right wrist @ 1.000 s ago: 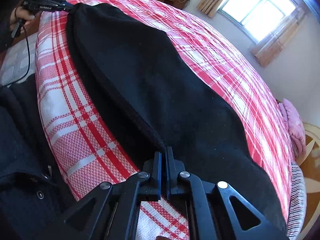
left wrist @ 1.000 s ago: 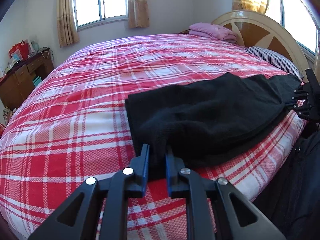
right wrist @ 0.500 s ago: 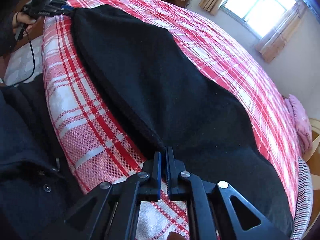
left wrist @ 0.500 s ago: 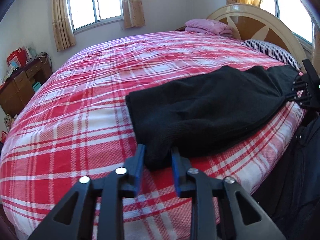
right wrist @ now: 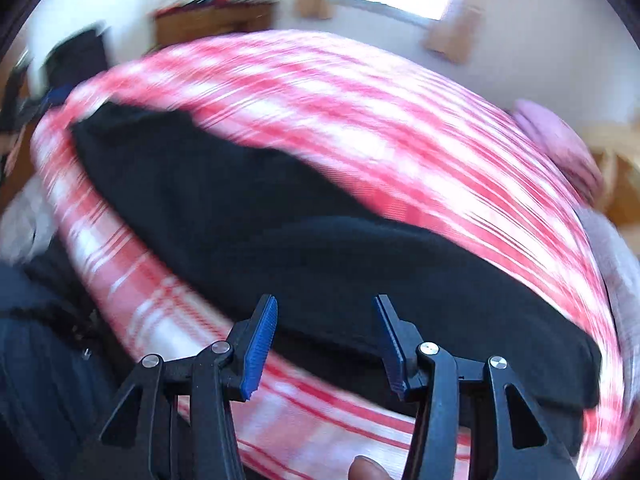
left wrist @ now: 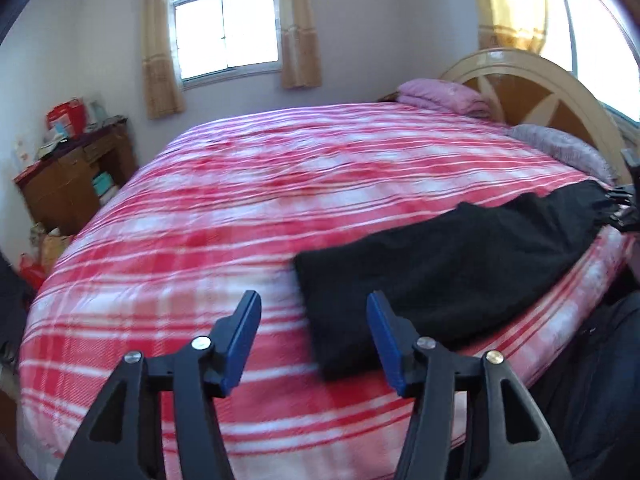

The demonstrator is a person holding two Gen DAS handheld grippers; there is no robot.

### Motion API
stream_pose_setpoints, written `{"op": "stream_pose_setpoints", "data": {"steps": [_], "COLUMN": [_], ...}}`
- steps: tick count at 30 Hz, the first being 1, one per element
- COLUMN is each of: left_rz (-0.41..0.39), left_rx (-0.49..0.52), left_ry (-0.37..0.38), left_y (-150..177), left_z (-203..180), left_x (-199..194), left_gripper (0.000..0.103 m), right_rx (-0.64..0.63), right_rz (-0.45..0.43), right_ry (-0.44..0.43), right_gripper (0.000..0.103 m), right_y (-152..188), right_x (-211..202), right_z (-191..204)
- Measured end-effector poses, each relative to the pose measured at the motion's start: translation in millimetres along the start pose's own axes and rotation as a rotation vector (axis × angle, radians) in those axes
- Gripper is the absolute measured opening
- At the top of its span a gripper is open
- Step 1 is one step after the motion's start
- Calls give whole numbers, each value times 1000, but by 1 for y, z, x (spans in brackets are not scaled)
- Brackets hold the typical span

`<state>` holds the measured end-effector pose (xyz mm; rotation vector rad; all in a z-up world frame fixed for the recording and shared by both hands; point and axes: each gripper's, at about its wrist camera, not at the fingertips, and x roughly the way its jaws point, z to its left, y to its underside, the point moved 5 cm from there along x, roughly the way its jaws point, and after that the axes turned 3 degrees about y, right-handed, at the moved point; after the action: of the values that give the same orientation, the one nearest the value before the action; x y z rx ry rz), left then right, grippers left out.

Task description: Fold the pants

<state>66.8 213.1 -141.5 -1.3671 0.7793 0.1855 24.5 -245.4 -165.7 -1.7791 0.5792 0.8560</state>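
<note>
Black pants (left wrist: pixel 444 264) lie flat along the near edge of a bed with a red and white plaid cover (left wrist: pixel 280 184). They also show in the right wrist view (right wrist: pixel 304 248), stretched across the bed edge. My left gripper (left wrist: pixel 314 312) is open and empty, just back from one end of the pants. My right gripper (right wrist: pixel 326 316) is open and empty, just above the other end. The right gripper also shows at the far end of the pants in the left wrist view (left wrist: pixel 626 208). Both views are blurred by motion.
A wooden headboard (left wrist: pixel 536 92) and folded pink bedding (left wrist: pixel 444 96) are at the bed's head, with a striped pillow (left wrist: pixel 560 148). A wooden dresser (left wrist: pixel 68 176) with clutter stands by the wall. The person's dark clothing (right wrist: pixel 44 360) is beside the bed edge.
Both grippers have opened and let go of the pants, which now lie on the bed. Both grippers have pulled back and lifted a little.
</note>
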Motion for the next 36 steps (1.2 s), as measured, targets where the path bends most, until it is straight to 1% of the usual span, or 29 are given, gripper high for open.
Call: {"op": "stream_pose_setpoints", "data": {"steps": [2, 3, 4, 5, 6, 7, 10, 12, 13, 16, 19, 20, 23, 24, 26, 29, 32, 36], "left_rz": [-2, 5, 13, 15, 27, 37, 46, 53, 54, 71, 105, 115, 135, 141, 157, 179, 192, 187], "left_rx": [55, 83, 133, 162, 197, 225, 307, 358, 391, 504, 592, 610, 632, 634, 633, 627, 595, 569], "left_ry": [63, 89, 124, 149, 192, 231, 342, 400, 428, 517, 558, 568, 597, 600, 599, 582, 599, 597], "left_y": [-13, -18, -24, -28, -33, -36, -53, -60, -65, -70, -64, -61, -55, -52, -48, -40, -38, -41], "left_z": [-36, -50, -74, -89, -111, -132, -194, -231, -252, -318, -364, -376, -394, -399, -404, -407, -408, -403], "left_x": [11, 18, 26, 31, 40, 46, 64, 72, 77, 91, 101, 105, 114, 119, 128, 140, 144, 142], "left_gripper": [58, 58, 58, 58, 58, 58, 58, 58, 58, 58, 58, 58, 58, 58, 58, 58, 52, 43], "right_rx": [128, 166, 230, 288, 375, 448, 611, 684, 722, 799, 891, 898, 932, 952, 976, 1000, 1002, 983], "right_rz": [-15, -17, -22, -26, -29, -31, -35, -34, -37, -56, -83, -77, -67, -67, -70, -72, -76, -69], "right_ry": [78, 107, 158, 195, 227, 241, 290, 319, 331, 324, 282, 274, 279, 268, 250, 244, 234, 236], "right_gripper": [51, 51, 51, 51, 51, 51, 51, 51, 51, 51, 51, 51, 51, 51, 51, 51, 50, 42], "right_y": [5, 7, 11, 16, 23, 29, 47, 60, 68, 83, 97, 100, 110, 113, 118, 125, 126, 125], "right_x": [-11, -15, -20, -25, -31, -34, -41, -47, -50, -56, -56, -55, -50, -48, -45, -38, -32, -26], "right_z": [-44, -59, -82, -98, -122, -142, -185, -204, -214, -234, -248, -250, -263, -266, -270, -274, -273, -270]}}
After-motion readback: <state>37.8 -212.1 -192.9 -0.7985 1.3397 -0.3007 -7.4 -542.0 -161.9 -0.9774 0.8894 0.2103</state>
